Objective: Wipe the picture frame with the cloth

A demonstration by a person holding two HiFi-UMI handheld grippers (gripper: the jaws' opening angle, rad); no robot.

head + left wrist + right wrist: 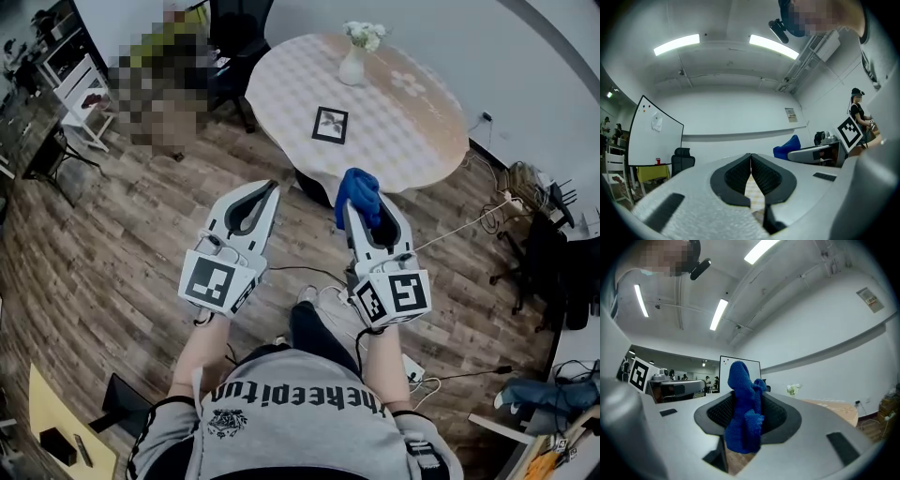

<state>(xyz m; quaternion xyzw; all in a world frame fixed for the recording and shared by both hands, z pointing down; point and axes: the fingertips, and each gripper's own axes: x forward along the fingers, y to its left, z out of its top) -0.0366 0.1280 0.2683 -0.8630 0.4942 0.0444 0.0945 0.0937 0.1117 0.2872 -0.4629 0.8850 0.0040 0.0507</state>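
While right hand-held gripper [353,210] pinches cloth [360,190] — left one [273,187] closed (empty) — frame [330,125] lies apart.

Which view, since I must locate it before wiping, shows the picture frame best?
The head view: the picture frame lies flat on the round table, near the vase. Neither gripper view shows it; both look toward walls and ceiling.

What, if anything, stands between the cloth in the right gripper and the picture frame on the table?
Nothing visible does. The right gripper holds the blue cloth short of the round table, and only bare tabletop lies before the picture frame. The vase of flowers stands beyond the frame, off that path.
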